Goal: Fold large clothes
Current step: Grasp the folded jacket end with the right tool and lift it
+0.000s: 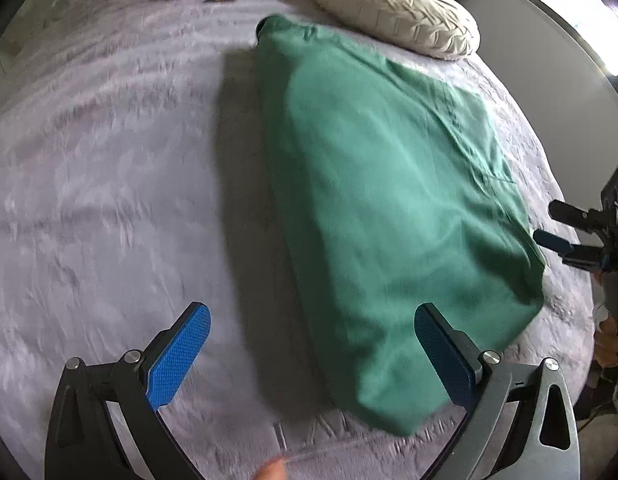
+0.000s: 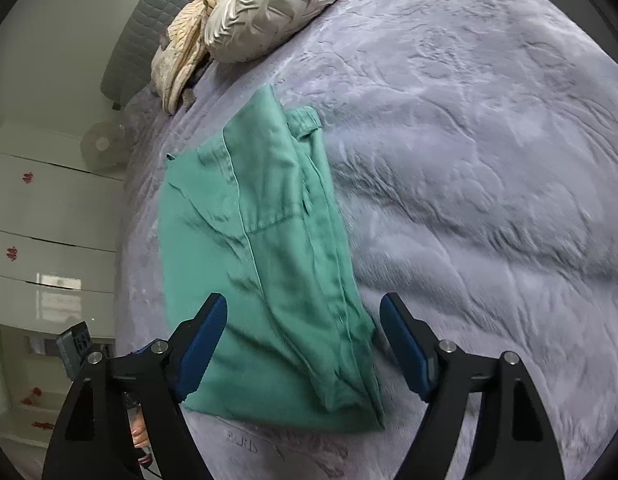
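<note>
Green garment (image 1: pixel 389 208) lies folded lengthwise on the grey bed cover (image 1: pixel 109 168), below a cream pillow (image 1: pixel 397 12); left gripper (image 1: pixel 313 354) hovers with jaws open, empty. Right view: right gripper (image 2: pixel 303 346) above the garment's near end, jaws open, empty.

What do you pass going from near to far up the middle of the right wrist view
right gripper → green garment → cream pillow, all on the grey blanket.
</note>
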`<state>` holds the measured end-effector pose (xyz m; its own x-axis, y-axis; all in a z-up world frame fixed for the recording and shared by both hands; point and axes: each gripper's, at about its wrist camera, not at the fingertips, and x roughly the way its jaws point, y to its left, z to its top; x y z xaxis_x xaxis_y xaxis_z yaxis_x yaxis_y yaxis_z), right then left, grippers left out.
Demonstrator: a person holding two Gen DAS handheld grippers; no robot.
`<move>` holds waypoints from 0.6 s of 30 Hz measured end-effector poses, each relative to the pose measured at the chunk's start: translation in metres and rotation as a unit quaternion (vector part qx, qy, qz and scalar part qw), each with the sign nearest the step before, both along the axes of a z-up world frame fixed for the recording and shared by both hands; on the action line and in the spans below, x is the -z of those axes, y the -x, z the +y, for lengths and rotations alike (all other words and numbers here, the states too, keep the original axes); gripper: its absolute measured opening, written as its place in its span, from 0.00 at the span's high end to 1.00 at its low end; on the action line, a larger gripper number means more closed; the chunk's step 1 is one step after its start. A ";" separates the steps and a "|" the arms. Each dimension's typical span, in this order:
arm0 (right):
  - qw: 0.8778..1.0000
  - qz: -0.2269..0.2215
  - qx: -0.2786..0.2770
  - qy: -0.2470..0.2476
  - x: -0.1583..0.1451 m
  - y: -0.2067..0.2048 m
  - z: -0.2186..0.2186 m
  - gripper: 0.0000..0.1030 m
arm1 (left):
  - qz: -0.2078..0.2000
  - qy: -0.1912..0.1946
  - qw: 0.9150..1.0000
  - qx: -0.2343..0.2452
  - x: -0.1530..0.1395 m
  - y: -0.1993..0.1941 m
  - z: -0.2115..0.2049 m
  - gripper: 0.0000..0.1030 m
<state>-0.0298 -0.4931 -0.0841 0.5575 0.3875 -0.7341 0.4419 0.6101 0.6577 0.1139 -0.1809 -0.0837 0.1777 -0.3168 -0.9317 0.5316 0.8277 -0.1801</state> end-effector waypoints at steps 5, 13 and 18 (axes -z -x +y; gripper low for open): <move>1.000 -0.008 -0.016 -0.012 0.009 -0.029 -0.010 0.20 | 0.021 0.007 1.000 0.008 0.008 -0.018 -0.006 0.01; 0.995 -0.010 -0.049 -0.084 0.045 -0.066 -0.027 0.20 | 0.133 0.074 0.988 0.001 0.041 -0.043 0.002 0.01; 0.986 -0.035 -0.083 -0.137 0.061 -0.097 -0.030 0.19 | 0.171 0.110 0.979 0.004 0.061 -0.047 -0.008 0.01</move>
<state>0.0670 -0.5228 -0.1448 0.5150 0.6565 -0.5511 0.2992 0.4649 0.8333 0.1610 -0.1887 -0.1443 -0.1355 -0.5162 -0.8457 0.4149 0.7455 -0.5216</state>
